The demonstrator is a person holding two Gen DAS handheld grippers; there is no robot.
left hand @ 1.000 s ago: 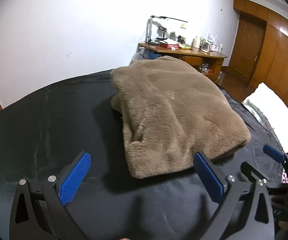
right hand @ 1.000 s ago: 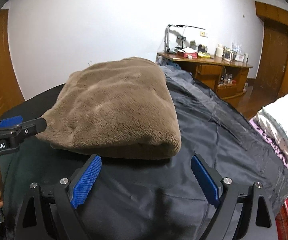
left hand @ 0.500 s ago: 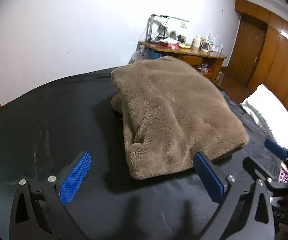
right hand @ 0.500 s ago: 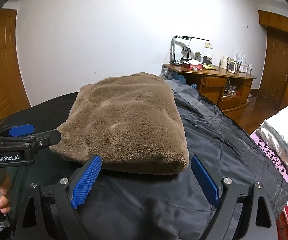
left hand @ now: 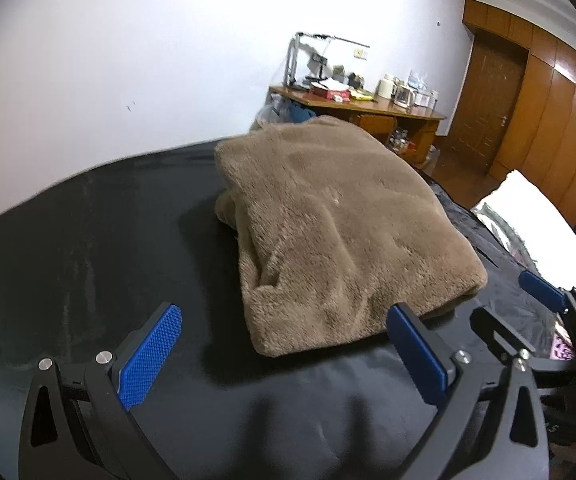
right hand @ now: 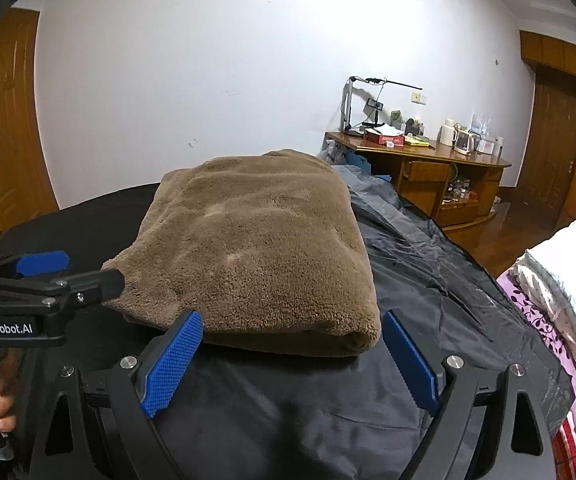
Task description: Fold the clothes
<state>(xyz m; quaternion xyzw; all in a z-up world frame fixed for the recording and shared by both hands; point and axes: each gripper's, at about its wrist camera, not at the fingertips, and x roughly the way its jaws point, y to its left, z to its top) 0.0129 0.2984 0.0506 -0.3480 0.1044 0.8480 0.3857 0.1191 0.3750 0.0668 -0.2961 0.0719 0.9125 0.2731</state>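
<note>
Seems to be the end of the folding step. Just ahead of the left gripper (left hand: pixel 283 350), and a little toward its right finger: the brown fleece garment (left hand: pixel 336 224), folded into a thick bundle on the black sheet (left hand: pixel 87 248). Both fingers spread wide, gripping nothing. Same for the right gripper (right hand: pixel 292 354): released, empty, near edge of the bundle just in front. Next, probably: check the bundle for loose corners, or fetch another piece.
</note>
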